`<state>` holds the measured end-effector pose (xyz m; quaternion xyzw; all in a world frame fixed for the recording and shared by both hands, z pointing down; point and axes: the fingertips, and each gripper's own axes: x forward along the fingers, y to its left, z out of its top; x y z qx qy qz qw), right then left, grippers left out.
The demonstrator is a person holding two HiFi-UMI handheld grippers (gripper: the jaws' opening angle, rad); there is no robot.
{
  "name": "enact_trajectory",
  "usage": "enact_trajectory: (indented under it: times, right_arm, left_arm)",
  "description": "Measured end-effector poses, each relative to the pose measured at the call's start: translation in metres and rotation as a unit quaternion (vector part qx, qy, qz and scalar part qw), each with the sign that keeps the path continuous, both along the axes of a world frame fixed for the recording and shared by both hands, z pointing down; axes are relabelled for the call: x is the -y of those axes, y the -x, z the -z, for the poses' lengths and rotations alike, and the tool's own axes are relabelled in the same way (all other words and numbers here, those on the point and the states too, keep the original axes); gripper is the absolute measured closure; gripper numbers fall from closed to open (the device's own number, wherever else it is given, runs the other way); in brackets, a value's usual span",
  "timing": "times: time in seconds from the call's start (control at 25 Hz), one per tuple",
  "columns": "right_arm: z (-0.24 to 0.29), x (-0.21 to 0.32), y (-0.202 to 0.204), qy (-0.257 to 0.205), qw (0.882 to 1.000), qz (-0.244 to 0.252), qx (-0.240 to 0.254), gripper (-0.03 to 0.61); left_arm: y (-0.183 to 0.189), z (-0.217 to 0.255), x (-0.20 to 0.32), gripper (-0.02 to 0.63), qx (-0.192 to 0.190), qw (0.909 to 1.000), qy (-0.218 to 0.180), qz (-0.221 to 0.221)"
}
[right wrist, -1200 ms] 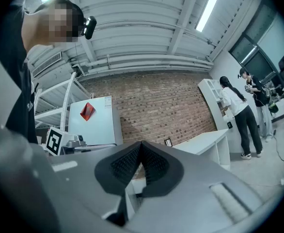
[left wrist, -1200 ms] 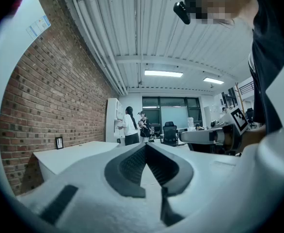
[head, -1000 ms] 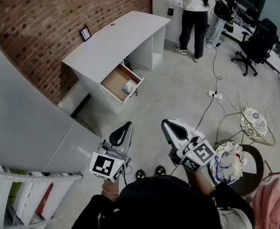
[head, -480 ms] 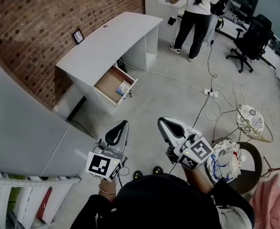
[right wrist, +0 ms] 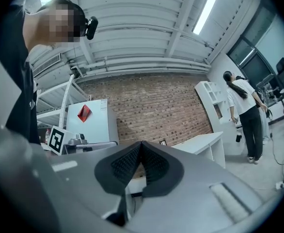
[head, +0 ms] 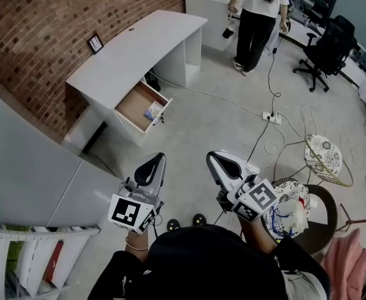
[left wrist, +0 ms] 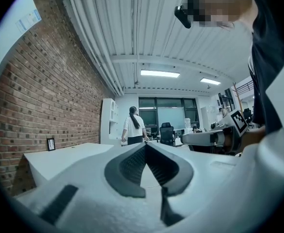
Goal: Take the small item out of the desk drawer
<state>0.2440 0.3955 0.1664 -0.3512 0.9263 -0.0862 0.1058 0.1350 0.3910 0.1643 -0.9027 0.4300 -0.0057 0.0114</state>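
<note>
You hold both grippers low in front of you, side by side but apart, pointing out over the grey floor (head: 198, 130). Your left gripper (head: 158, 160) has its jaws pressed together with nothing between them. In the left gripper view the dark ribbed pads (left wrist: 131, 166) meet at the tip. Your right gripper (head: 214, 159) is the same: jaws closed tip to tip and empty.

The white worktop (head: 139, 45) stands far left against the brick wall (head: 52, 11), well apart from both grippers. Its drawer (head: 130, 103) is pulled open on the side facing the open floor. The small item (head: 152, 112), pale and bluish-white, lies inside close to the drawer's front panel. A small dark picture frame (head: 95, 43) stands on the worktop beside the wall.

At the far right a person (head: 256, 8) in a white top and dark trousers stands near a black office chair (head: 328, 45). A white power strip (head: 271, 115) with trailing cables lies on the floor between the worktop and a round patterned wire stool (head: 325, 160).
</note>
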Motion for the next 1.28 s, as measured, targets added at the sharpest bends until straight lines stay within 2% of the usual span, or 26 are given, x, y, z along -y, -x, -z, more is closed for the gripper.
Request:
enact_trajectory:
  times: [0.28, 0.56, 0.96, 1.28]
  right_arm:
    - [-0.010, 0.002, -0.026, 0.001, 1.000, 0.007, -0.013, 0.572]
    - [-0.017, 0.000, -0.035, 0.004, 1.000, 0.018, -0.016, 0.572]
    - [-0.028, -0.004, -0.034, 0.014, 0.999, 0.030, -0.015, 0.572]
    - [-0.029, 0.018, -0.028, 0.013, 0.999, 0.026, -0.029, 0.572]
  left_arm:
    - [-0.019, -0.005, -0.001, 0.615, 0.007, 0.9998, 0.003, 0.017]
    - [-0.028, -0.011, -0.007, 0.615, 0.011, 0.9996, 0.009, 0.025]
    - [-0.024, -0.016, -0.012, 0.615, 0.014, 0.9990, 0.014, 0.040]
    - [-0.018, -0.019, 0.015, 0.615, 0.008, 0.9993, 0.013, 0.033]
